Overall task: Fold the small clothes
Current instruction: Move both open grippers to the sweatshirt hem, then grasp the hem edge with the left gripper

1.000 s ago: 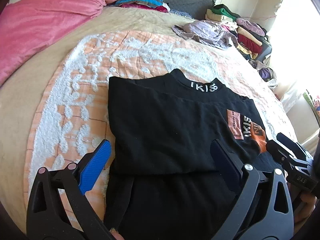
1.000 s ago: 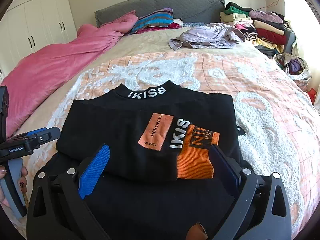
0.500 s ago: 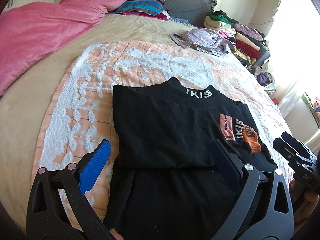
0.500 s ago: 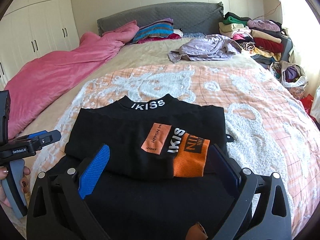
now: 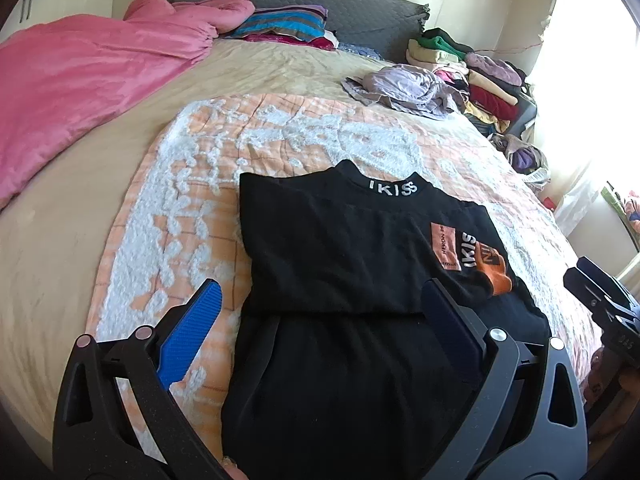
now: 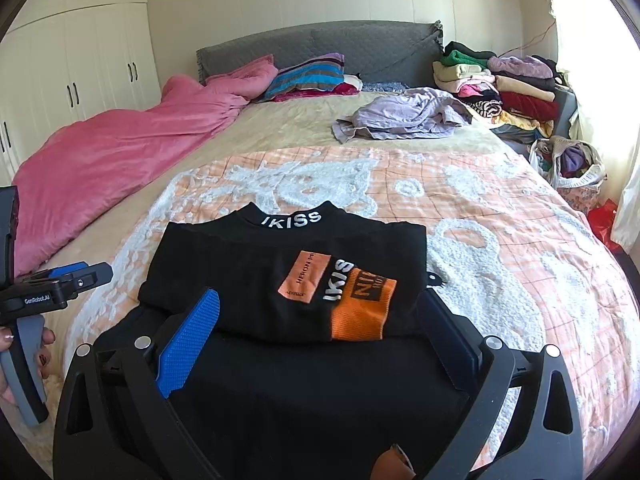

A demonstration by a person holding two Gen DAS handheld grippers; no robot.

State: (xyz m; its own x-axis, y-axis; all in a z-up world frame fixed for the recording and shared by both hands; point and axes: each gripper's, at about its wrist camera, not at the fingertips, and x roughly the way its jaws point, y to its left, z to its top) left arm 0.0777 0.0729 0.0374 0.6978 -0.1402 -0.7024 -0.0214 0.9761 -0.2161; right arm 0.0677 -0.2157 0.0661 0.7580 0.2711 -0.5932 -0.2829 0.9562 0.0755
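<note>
The black top (image 6: 280, 280) lay partly folded on the bed's orange-and-white blanket (image 6: 500, 216), while the left gripper (image 5: 320, 324) and right gripper (image 6: 320, 328) hovered over its near half, jaws wide and empty, seemingly poised for another fold.

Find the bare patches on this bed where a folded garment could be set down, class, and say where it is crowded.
Free: the orange-and-white quilt between the black top and the lilac heap; the beige sheet between that heap and the pink duvet. Crowded: the stacked clothes at the far right corner.
</note>
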